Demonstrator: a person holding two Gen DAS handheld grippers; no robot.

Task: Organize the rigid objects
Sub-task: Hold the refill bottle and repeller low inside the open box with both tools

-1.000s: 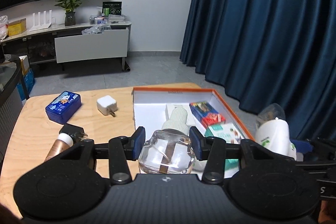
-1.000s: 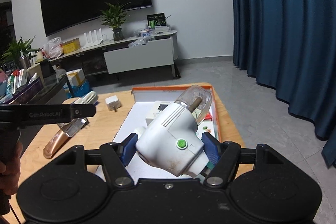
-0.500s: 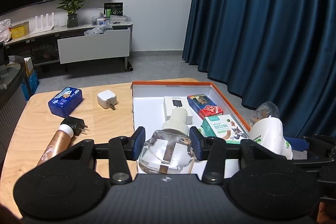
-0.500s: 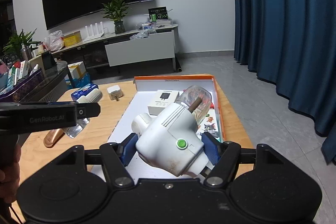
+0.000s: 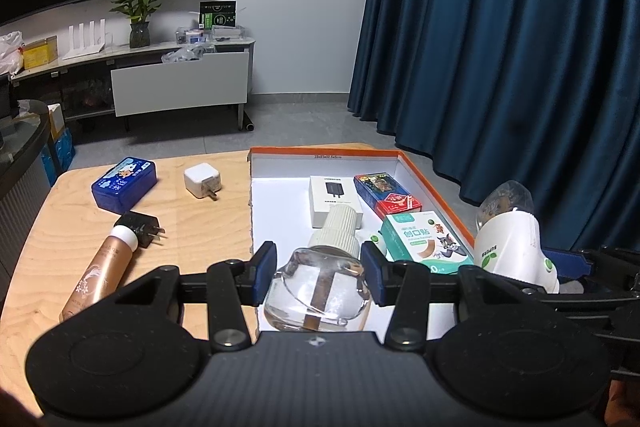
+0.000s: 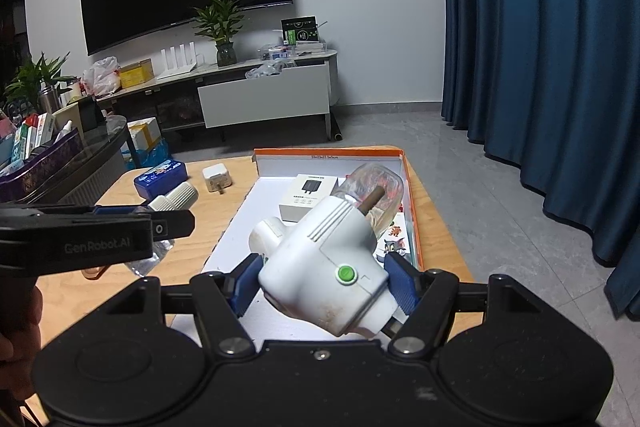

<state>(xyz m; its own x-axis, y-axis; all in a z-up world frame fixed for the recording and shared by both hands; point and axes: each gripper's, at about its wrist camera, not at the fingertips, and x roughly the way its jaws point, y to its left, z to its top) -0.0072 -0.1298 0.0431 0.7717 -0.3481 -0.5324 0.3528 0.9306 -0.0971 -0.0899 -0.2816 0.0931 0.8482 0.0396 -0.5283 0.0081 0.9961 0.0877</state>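
Note:
My left gripper (image 5: pixel 318 267) is shut on a clear glass bottle (image 5: pixel 316 295) with a white ribbed cap, held above the near edge of the orange-rimmed white tray (image 5: pixel 280 219). My right gripper (image 6: pixel 323 281) is shut on a white plug-in vaporizer (image 6: pixel 316 255) with a green button and a clear bottle screwed into it. In the left wrist view the vaporizer (image 5: pixel 508 247) hangs at the tray's right side. The left gripper (image 6: pixel 172 223) and the bottle's cap (image 6: pixel 176 195) show at the left of the right wrist view.
The tray holds a white charger box (image 5: pixel 334 197), a red-and-blue box (image 5: pixel 386 189) and a green plaster box (image 5: pixel 424 239). On the wooden table (image 5: pixel 200 227) lie a blue tin (image 5: pixel 124 183), a white charger (image 5: pixel 202 179), a black charger (image 5: pixel 140 229) and a copper tube (image 5: pixel 98 271).
Both views have drawn back slightly from the table, so more of the tray's contents show. Both grips are the same.

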